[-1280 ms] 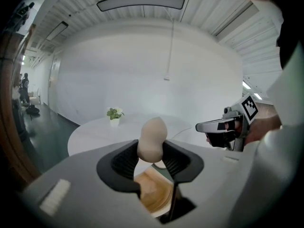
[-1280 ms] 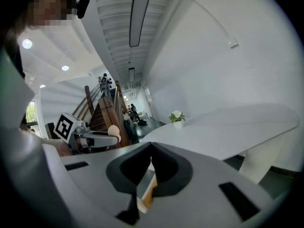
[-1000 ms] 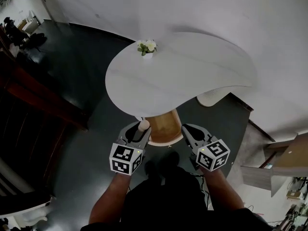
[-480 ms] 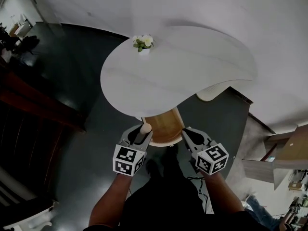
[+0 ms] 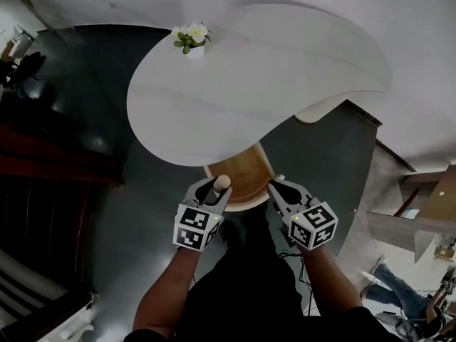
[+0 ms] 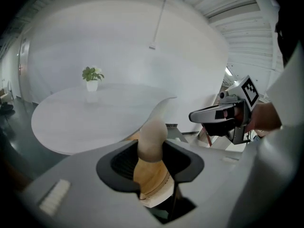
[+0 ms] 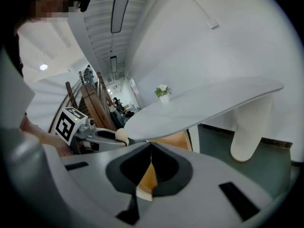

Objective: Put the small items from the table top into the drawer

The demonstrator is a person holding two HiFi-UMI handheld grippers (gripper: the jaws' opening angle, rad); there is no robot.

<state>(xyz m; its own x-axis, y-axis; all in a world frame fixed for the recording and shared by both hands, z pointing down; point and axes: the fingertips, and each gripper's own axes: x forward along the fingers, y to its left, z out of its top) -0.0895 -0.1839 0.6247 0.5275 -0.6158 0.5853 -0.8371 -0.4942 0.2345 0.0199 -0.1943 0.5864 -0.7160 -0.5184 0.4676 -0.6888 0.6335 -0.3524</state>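
**Inspector:** Starting from the left. What is standing on the table?

**Assessor:** A potted plant (image 5: 188, 40) is sitting near the far left rim of the white table (image 5: 285, 70). The pot is showing too small for any detail.

**Inspector:** And the left gripper?

**Assessor:** The left gripper (image 5: 216, 189) is hovering below the table's near edge, off the top. Its jaws are clamping a small beige item (image 5: 221, 183) with a rounded top. In the left gripper view the item's lower part is blending into the wood tone behind it, so its full shape is not showing.

**Inspector:** What is that wood?

**Assessor:** A round wooden drum (image 5: 246, 177) is sitting under the table, between the two grippers' tips in the head view. The table top is covering most of it. Whether it is carrying a drawer, I cannot tell.

**Inspector:** The right gripper?

**Assessor:** The right gripper (image 5: 276, 187) is hanging just beside the drum, its jaws pressing together with nothing between them. The marker cubes are masking both hands, and only the forearms are showing.

**Inspector:** Further right?

**Assessor:** A ribbed white leg (image 7: 247, 127) is propping the table's right end. In the head view the top is cutting off all but a sliver of it.
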